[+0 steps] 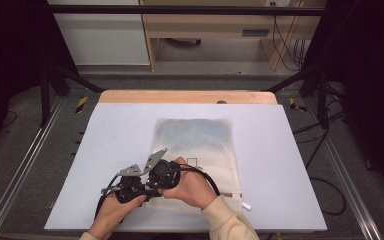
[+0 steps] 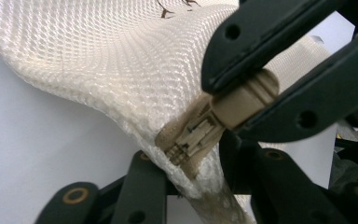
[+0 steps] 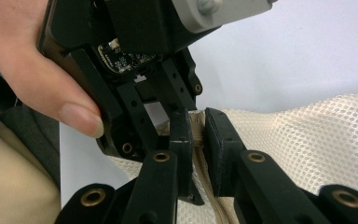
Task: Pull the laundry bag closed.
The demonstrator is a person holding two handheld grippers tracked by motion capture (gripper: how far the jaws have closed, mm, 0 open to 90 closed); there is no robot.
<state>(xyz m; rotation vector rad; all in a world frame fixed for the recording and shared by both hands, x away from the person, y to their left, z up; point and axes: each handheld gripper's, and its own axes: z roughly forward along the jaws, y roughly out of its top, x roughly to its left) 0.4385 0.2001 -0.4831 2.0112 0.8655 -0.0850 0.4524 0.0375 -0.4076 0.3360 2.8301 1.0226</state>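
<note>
Clamping down hard, the right hand-held gripper (image 3: 195,133) has its jaws closed on the tan zipper pull (image 2: 242,100) of the mesh bag; in the left gripper view that pull sits squeezed between two black jaws reaching in from the upper right, with the slider body just below it at the bag's corner. Right beside it, nose to nose, the left hand-held gripper (image 2: 186,175) has its jaws narrowed around the corner of the mesh bag (image 1: 200,145), just under the slider; the fabric edge and the zipper tape run down between them, though I can't tell whether the pads are actually biting the cloth yet. Both tools meet at the near left corner of the bag, close to the person's edge of the pale worktop (image 1: 290,165), each held in a hand (image 1: 192,187) coming up from below. Now the key geometry: judging from the high view, the zipper line looks to run along the bag's near short edge, away toward the right, where a small white tab lies by the far corner. So the slider's travel lies rightward from the pull, and the right tool already owns it, while the left one sits best placed to anchor the corner against that tug. The rest of the bag lies flat, stretching away up the worktop.
</note>
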